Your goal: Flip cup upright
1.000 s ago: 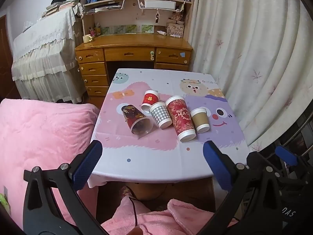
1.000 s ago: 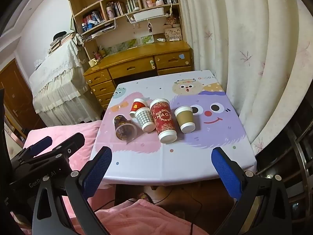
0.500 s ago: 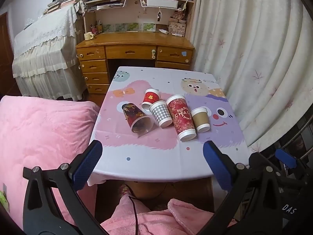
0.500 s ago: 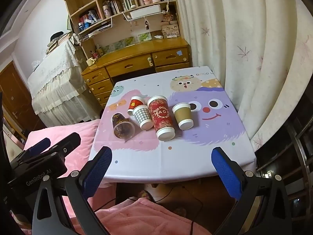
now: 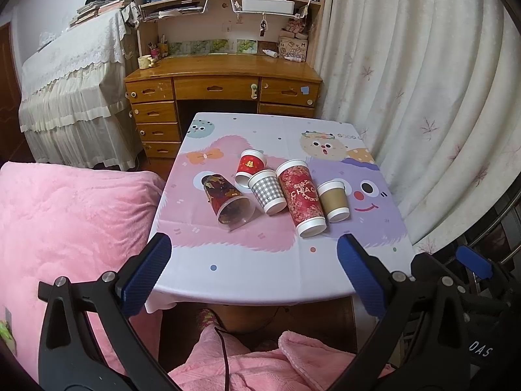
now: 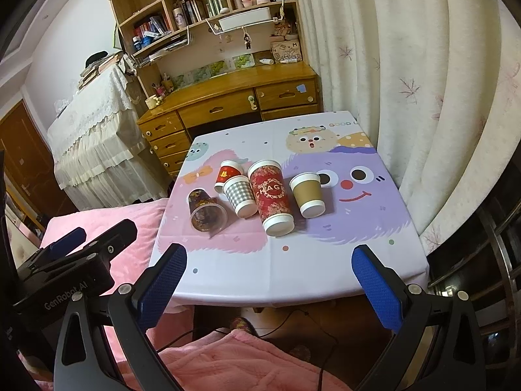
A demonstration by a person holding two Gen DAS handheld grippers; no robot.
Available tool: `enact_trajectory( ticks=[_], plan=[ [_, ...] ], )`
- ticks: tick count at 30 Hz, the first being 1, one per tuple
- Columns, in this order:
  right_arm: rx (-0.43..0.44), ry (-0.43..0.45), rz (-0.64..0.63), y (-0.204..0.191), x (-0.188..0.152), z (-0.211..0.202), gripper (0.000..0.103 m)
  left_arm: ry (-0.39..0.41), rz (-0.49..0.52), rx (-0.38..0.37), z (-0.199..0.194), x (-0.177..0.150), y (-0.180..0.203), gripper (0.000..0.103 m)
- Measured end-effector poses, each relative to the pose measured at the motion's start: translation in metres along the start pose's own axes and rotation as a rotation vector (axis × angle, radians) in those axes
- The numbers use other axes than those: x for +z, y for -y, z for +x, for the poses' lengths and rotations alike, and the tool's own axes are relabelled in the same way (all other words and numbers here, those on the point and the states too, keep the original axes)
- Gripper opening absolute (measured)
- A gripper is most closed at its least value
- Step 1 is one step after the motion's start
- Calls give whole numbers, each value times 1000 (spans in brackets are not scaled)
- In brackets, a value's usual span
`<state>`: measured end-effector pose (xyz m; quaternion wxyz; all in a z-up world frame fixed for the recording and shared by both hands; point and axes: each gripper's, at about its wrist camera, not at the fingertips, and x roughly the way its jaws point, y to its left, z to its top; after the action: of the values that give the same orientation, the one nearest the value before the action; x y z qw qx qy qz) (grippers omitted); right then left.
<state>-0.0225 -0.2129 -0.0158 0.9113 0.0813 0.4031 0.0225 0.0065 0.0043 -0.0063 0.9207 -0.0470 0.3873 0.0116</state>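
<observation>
Several paper cups lie on their sides on a small table with a cartoon cloth. From left: a dark patterned clear cup, a small red cup, a grey checked cup, a tall red cup, a brown cup. Their mouths face me. My left gripper and right gripper are open and empty, held before the table's near edge.
A pink blanket covers a bed left of the table. A wooden desk with shelves stands behind the table. Curtains hang on the right. My pink-clothed lap is below.
Both grippers have moved slightly toward the table; the cups look a little larger. The cups have not moved.
</observation>
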Motion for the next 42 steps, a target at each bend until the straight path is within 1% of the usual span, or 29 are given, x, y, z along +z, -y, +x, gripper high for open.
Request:
enact_trajectory(
  ticks=[7,12,17,21,25,26,29,31,32,35,39,42],
  plan=[
    [11,12,-13,-7,5,0,103,-13,-14,-1,4,4,-5,98],
    [13,13,-11,-8,7,-1,103,-12,-16,4,4,4,-5,98],
    [19,14,-8,-9,6,-2,103,-17,-37,0,6,5,-10,97],
    [32,47,13,-10,9,-5,103,-14,-32,6,1,6,-7,97],
    [69,49,31,-11,13,-2,103,-17,-53,3,-1,12,-11,97],
    [80,47,41,-2,14,-2,103,-15,-65,6,-1,14,-14,97],
    [130,37,60,4,17,0,103,-13,-93,-5,-2,18,-20,97],
    [164,33,71,5,20,4,103,-34,-95,7,2,21,-23,97],
    [166,35,79,3,21,6,103,-42,-92,7,5,21,-22,97],
    [152,50,82,3,27,12,103,-73,-85,-13,14,24,-23,97],
    [111,77,75,2,38,25,103,-81,-85,-14,25,32,-30,97],
    [41,82,78,-1,49,41,103,-109,-93,-9,41,43,-37,97]
  ],
)
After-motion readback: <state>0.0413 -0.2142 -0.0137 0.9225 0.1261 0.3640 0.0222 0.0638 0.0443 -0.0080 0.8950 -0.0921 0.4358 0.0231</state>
